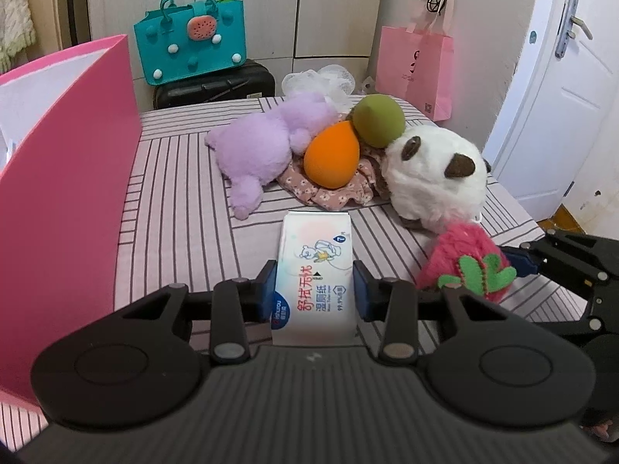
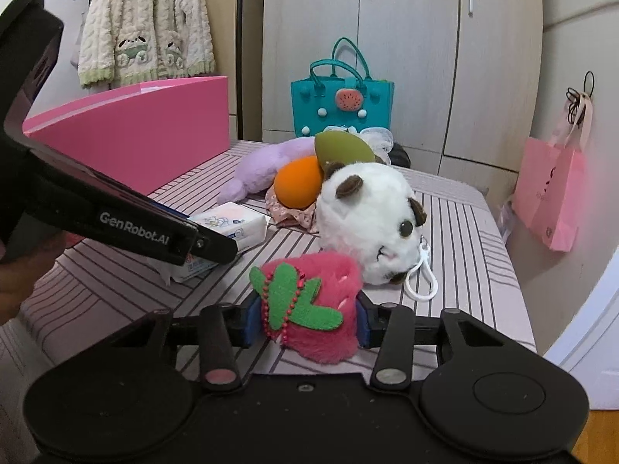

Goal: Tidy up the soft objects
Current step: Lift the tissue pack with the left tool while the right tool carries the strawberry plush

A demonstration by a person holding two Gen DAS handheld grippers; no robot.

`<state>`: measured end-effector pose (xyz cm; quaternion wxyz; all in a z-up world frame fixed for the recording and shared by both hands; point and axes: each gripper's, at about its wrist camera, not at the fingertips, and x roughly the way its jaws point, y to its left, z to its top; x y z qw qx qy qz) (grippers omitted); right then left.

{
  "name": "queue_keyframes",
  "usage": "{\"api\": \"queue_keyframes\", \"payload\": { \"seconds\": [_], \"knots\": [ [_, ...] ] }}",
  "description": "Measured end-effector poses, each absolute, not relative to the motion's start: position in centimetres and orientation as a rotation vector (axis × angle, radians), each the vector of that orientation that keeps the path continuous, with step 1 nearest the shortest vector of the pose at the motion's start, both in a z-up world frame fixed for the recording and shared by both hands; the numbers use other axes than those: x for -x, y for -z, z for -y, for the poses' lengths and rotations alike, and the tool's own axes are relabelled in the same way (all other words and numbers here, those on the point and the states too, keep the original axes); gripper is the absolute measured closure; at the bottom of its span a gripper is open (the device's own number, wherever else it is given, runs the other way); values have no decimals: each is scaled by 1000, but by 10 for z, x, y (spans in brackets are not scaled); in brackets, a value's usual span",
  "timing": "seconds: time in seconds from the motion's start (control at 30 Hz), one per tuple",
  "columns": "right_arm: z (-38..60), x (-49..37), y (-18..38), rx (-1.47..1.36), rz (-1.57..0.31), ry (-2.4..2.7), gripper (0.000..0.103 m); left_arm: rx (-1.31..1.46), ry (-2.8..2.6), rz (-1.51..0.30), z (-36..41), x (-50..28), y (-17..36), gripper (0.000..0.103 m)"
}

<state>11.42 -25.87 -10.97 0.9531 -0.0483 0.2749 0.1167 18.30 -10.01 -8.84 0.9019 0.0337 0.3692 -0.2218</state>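
A white pack of wet wipes lies on the striped bed sheet, and my left gripper is shut on it, a blue pad pressing each long side. My right gripper is shut on a fuzzy pink plush with a green felt cactus, just right of the pack. Behind them lie a white panda-like plush, an orange egg-shaped soft toy, a green one, a purple plush and a floral cloth.
A tall pink box stands at the left edge of the bed. A teal bag sits on a black case behind the bed. A pink paper bag hangs at the back right, near a white door.
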Motion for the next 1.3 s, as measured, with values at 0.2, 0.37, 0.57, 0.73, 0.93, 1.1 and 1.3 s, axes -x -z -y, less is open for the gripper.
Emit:
{"api": "queue_keyframes", "payload": {
  "seconds": [0.2, 0.37, 0.57, 0.73, 0.93, 1.1, 1.3],
  "knots": [
    [258, -110, 105, 61, -596, -250, 53, -46, 483, -786, 89, -175, 82, 65],
    [258, -104, 99, 9, -627, -275, 53, -45, 509, -814, 81, -165, 75, 65],
    [256, -97, 89, -10, -683, -318, 53, -43, 537, -823, 68, -148, 64, 65],
    [253, -92, 77, -27, -723, -364, 52, -68, 516, -771, 46, -124, 43, 65],
    [250, -84, 59, -85, -765, -468, 52, -122, 519, -783, 22, -106, 25, 65],
    [242, -81, 50, -155, -812, -552, 52, -129, 523, -806, 5, -95, 20, 65],
    [223, -73, 38, -177, -838, -635, 52, -131, 525, -816, -15, -85, 13, 65]
  ]
}}
